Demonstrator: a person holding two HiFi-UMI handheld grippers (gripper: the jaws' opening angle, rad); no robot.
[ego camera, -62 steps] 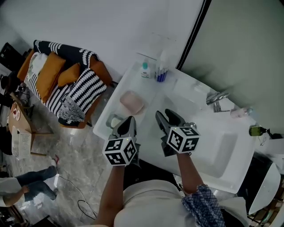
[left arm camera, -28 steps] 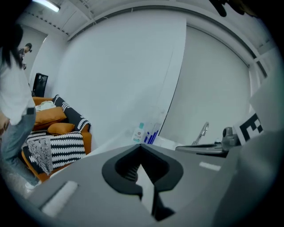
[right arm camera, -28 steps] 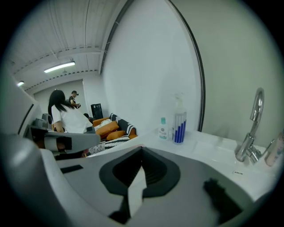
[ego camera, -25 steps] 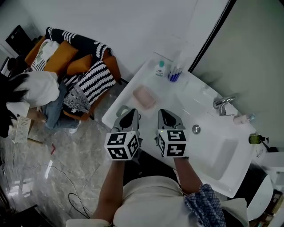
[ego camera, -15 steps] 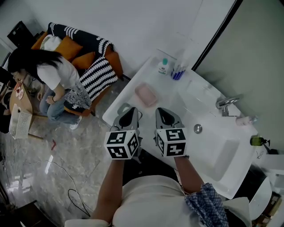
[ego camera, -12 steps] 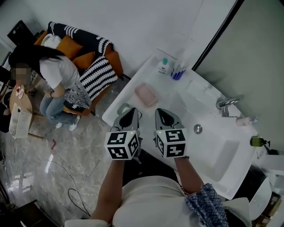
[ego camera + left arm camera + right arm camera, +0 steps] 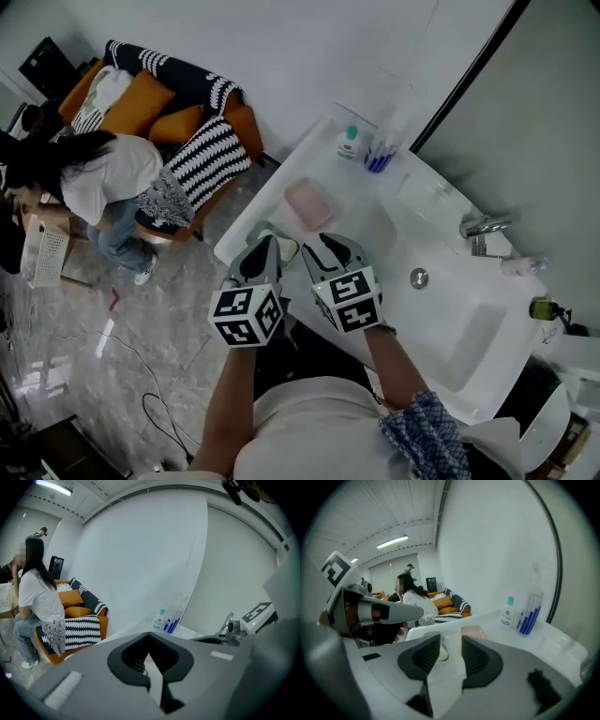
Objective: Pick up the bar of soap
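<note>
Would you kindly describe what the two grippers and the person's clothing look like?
The left gripper and right gripper each have a grey body, black ribbed fingers and a white cube with black square markers. The person wears a light top.

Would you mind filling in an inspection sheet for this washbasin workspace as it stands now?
Surface: white washbasin counter, basin with drain and tap.
Job's things: pink bar of soap lying on the counter, beyond both grippers, untouched.
Clutter: teal-capped bottle, clear cup of blue sticks, small dish near the front edge.
Grippers: left gripper shut, empty; right gripper has just been opening, jaws apart, nothing gripped.
Cables: thin cable on the floor.
Surroundings: a person beside a sofa with orange cushions.
</note>
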